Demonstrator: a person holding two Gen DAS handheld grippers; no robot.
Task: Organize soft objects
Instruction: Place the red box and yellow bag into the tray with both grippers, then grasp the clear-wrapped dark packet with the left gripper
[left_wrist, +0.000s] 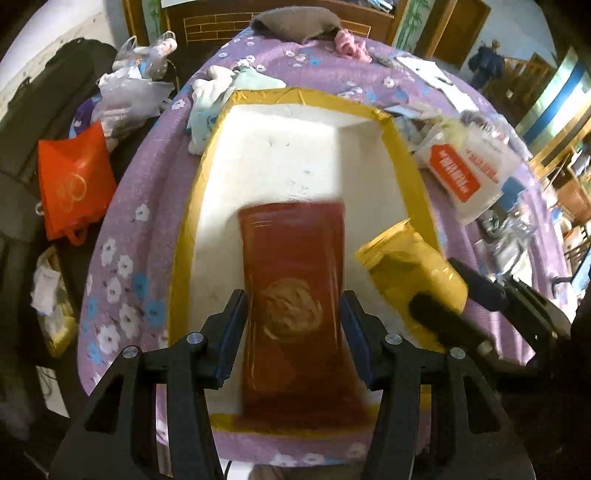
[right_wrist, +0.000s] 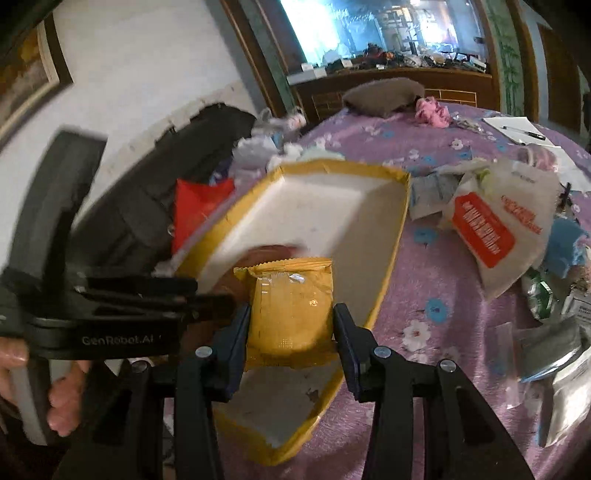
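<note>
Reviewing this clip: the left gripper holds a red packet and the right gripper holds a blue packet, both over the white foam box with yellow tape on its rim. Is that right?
Not quite. The packet in the right gripper is yellow, not blue; the right wrist view shows the yellow packet clamped between its fingers. The rest stands: the left gripper holds the red packet, and both are over the white foam box with its yellow-taped rim.
</note>
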